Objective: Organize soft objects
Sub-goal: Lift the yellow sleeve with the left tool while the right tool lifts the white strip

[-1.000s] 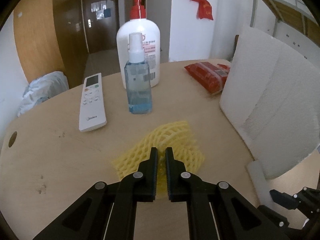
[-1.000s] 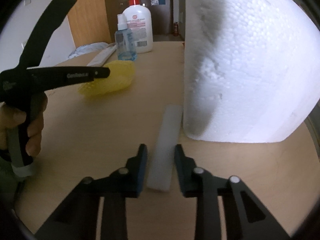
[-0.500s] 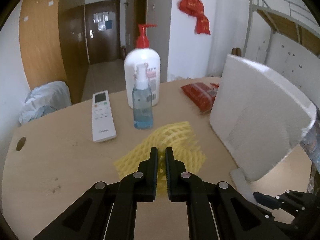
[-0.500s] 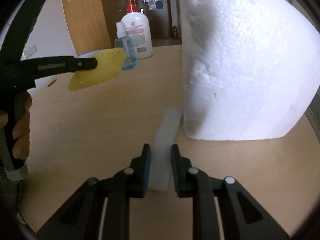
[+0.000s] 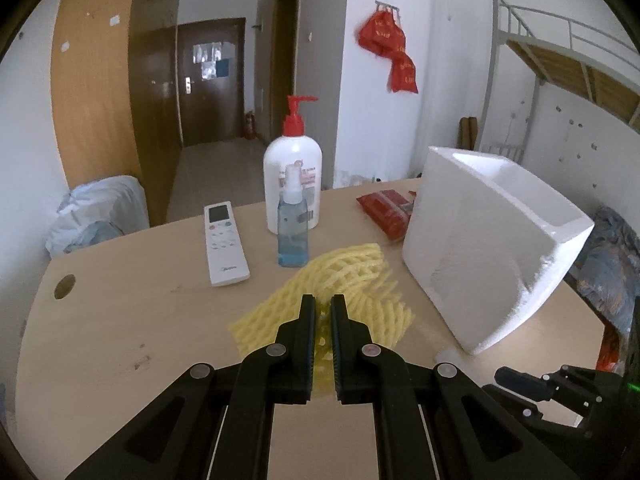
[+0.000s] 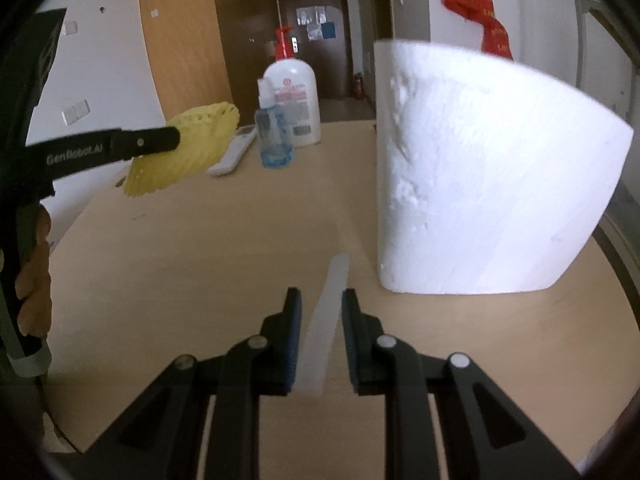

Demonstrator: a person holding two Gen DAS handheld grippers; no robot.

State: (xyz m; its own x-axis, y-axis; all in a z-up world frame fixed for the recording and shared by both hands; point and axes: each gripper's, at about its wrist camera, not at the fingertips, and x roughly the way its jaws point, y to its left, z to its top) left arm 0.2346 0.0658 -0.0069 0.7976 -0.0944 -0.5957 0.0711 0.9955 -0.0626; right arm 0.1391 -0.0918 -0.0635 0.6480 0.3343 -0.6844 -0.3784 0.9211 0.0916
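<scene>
My left gripper [image 5: 323,300] is shut on a yellow foam net [image 5: 344,276] and holds it in the air above the table; the net also shows in the right wrist view [image 6: 192,148], pinched by the left gripper's fingers [image 6: 156,142]. My right gripper [image 6: 321,294] is shut on a thin white foam strip [image 6: 326,320], which is lifted and tilted between the fingers. A large white styrofoam box [image 5: 488,248] stands open-topped at the table's right; it fills the right of the right wrist view [image 6: 480,200].
A white pump bottle [image 5: 293,184] and a small blue spray bottle [image 5: 293,228] stand mid-table. A white remote [image 5: 225,244] lies to their left. A red packet [image 5: 386,212] lies behind the box. The wooden table [image 5: 120,340] has a cable hole [image 5: 65,286] at left.
Both grippers have risen. The left one lifted the yellow net off the table. The right one closed on the white strip and lifted it.
</scene>
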